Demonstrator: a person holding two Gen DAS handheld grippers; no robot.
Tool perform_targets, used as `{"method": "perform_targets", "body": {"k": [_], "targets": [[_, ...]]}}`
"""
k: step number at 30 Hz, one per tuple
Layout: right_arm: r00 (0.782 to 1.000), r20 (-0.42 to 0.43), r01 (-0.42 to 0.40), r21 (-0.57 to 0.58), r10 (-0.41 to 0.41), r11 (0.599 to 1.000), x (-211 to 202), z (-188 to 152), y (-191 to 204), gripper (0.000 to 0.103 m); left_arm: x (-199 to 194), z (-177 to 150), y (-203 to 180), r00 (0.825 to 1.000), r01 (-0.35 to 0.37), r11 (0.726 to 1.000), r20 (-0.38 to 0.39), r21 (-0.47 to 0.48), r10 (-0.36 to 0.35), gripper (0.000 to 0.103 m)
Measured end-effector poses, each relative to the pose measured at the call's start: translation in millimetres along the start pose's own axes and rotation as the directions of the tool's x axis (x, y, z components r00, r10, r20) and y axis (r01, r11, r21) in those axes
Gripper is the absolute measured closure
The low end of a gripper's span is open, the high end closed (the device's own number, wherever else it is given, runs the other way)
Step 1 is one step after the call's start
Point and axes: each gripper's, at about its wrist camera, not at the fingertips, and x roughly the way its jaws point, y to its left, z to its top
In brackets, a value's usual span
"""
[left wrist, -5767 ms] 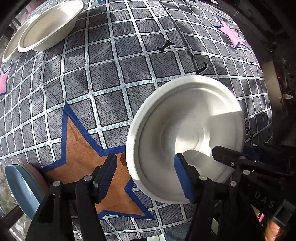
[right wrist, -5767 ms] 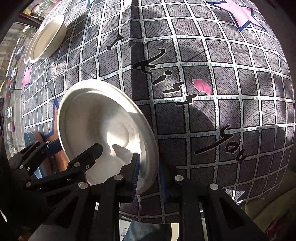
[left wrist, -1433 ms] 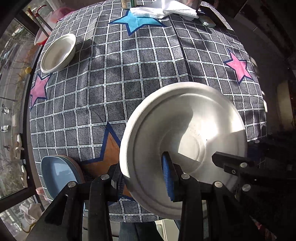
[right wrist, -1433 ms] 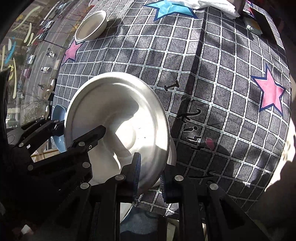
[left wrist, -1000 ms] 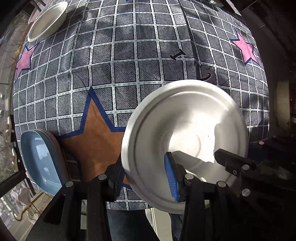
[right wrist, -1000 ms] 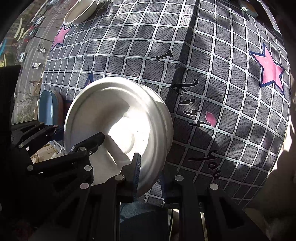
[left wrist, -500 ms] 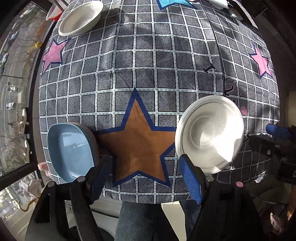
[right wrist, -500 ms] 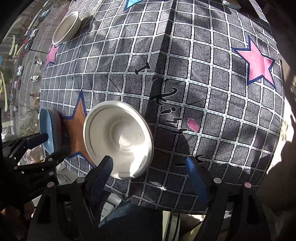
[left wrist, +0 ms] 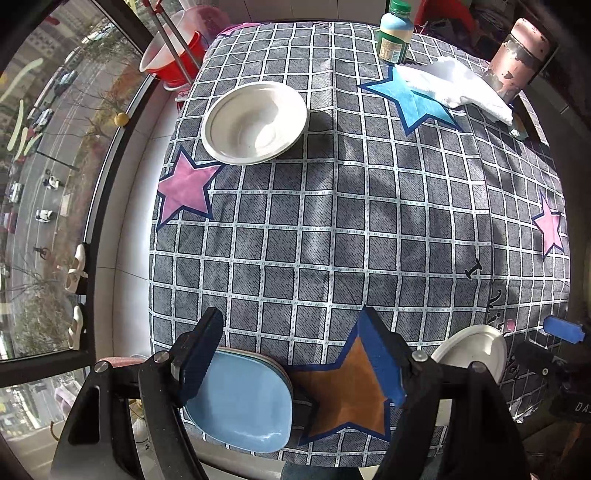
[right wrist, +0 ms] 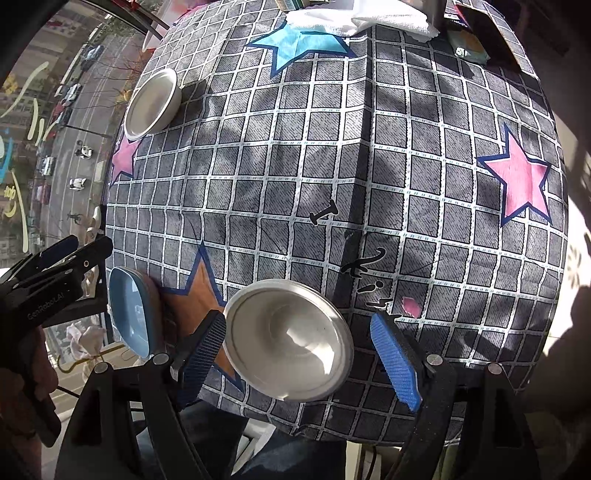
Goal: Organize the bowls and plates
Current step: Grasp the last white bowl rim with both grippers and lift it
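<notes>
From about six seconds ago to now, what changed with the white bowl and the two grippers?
Both grippers, left gripper and right gripper, let go of the white bowl, opened and pulled back; it now sits at the near table edge. The far white bowl and blue plates stayed put.

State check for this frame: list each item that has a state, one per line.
Left gripper: open, holding nothing.
Right gripper: open, holding nothing.
Near white bowl: upright, empty, on the tablecloth at the near edge.
Far white bowl: upright, empty.
Blue plates: stacked, overhanging the near edge.
Green-capped bottle: upright, capped.
White cloth: crumpled.
</notes>
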Motion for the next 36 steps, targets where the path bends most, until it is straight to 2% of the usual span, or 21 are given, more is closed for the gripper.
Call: {"method": "perform_targets", "body": {"k": [4, 8, 14, 21, 30, 31, 33, 35, 36], "targets": [[1.0, 0.026, -0.006, 0.019, 0.006, 1.0, 4, 31, 36, 0.021, 20, 45, 45, 0.999, -0.037, 0.999, 0.028, -0.007, 0.037, 0.024], [0.998, 0.057, -0.025, 0.024, 0.023, 0.999, 14, 68, 78, 0.021, 37, 87, 86, 0.997, -0.035, 0.999, 0.066, -0.036, 0.037, 0.024], [0.994, 0.107, -0.02, 0.074, 0.012, 0.997, 44, 128, 128, 0.021, 71, 135, 122, 0.996, -0.017, 0.998, 0.087, -0.059, 0.022, 0.024], [0.99, 0.131, 0.028, 0.117, -0.043, 0.993, 88, 185, 152, 0.021, 111, 175, 132, 0.995, -0.023, 0.999, 0.096, -0.027, 0.026, 0.024], [0.988, 0.134, 0.057, 0.134, -0.075, 0.989, 125, 219, 159, 0.022, 153, 205, 134, 0.996, -0.022, 1.0, 0.085, 0.004, 0.022, 0.024], [0.988, 0.134, 0.06, 0.13, -0.077, 0.99, 128, 221, 161, 0.025, 157, 207, 133, 0.997, -0.017, 1.0, 0.079, 0.008, 0.016, 0.025], [0.99, 0.116, 0.06, 0.135, -0.076, 0.989, 136, 225, 161, 0.037, 163, 209, 131, 0.998, 0.007, 1.0, 0.066, 0.015, -0.008, 0.032], [0.993, 0.107, 0.023, 0.155, -0.04, 0.988, 141, 226, 159, 0.052, 165, 210, 128, 0.997, 0.052, 0.999, 0.06, 0.015, -0.053, 0.045], [0.993, 0.115, 0.009, 0.164, -0.028, 0.986, 141, 225, 158, 0.054, 165, 211, 127, 0.996, 0.063, 0.998, 0.064, 0.021, -0.065, 0.05]]}}
